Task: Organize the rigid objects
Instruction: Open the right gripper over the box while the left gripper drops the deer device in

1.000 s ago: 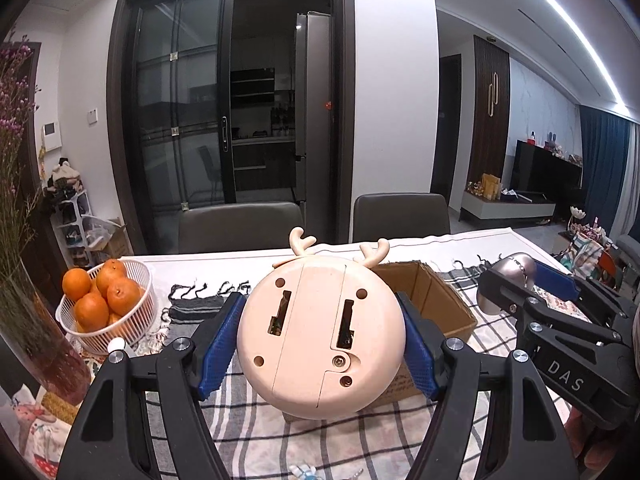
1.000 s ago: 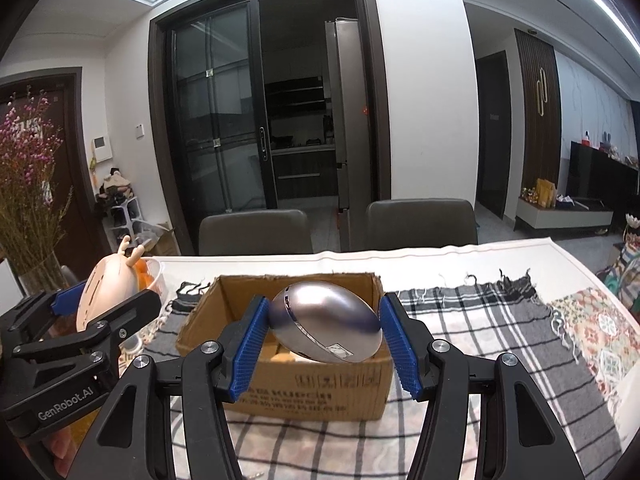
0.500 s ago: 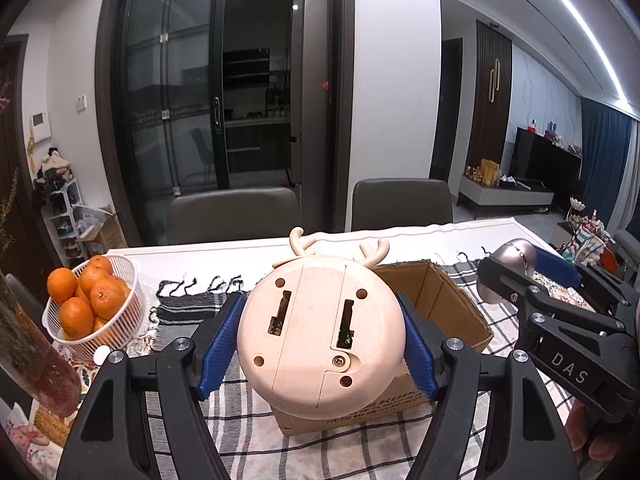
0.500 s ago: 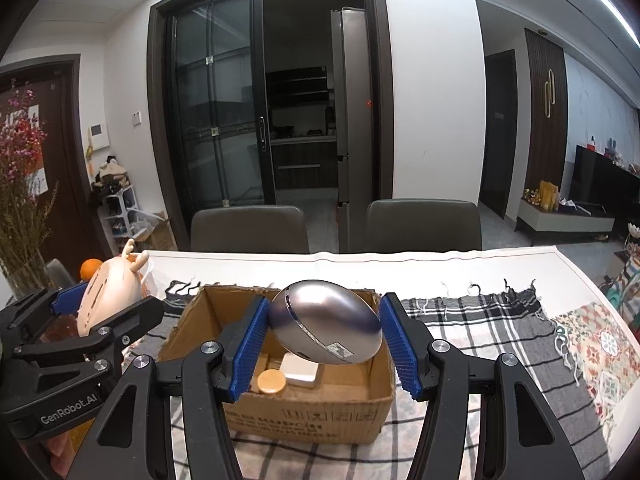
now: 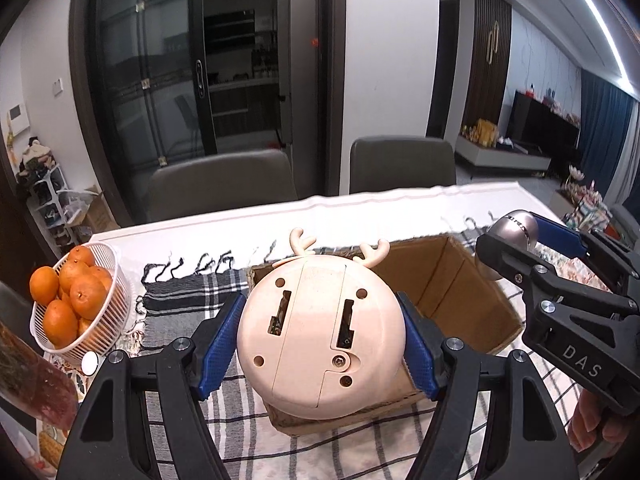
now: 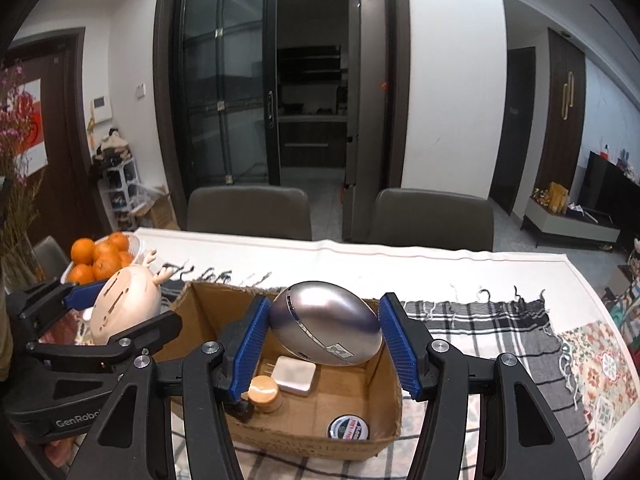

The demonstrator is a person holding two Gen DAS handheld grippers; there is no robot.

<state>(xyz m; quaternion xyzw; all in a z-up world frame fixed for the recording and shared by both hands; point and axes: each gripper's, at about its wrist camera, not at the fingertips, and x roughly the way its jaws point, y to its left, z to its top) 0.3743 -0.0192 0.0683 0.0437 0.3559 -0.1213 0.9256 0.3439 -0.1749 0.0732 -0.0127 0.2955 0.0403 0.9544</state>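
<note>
The cardboard box (image 6: 352,436) sits open-topped on a plaid cloth (image 6: 480,320) that covers part of the table (image 6: 360,256), and everything else is placed here relative to that box. The left gripper (image 5: 320,340) pinches a cream, round deer-shaped gadget (image 5: 320,336) between its blue pads (image 5: 222,338), the flat underside with two slots and a screw turned toward the camera and the small antlers pointing away; the gadget hangs above the box's near left corner, clear of the cardboard as far as the left wrist view shows. The right gripper (image 6: 326,336) clamps a silver egg-shaped object (image 6: 326,328) across its long axis between its own blue pads (image 6: 396,344), holding it tilted over the open box, above the contents and not touching them. Inside the box, on its floor, lie a small white rectangular case (image 6: 295,373), a round wooden-lidded jar (image 6: 264,392) just beside that case, and a flat round tin (image 6: 348,429) close to the near wall. Beyond the box's left side stands a white basket (image 5: 100,320) heaped with oranges (image 5: 76,292), well apart from the cardboard. Past the box's far wall the plaid cloth ends in a fringe, then bare white table, then two grey chairs (image 6: 248,212) pushed up to the far edge. To the right of the box a patterned mat (image 6: 600,360) lies on the table beside the plaid cloth.
</note>
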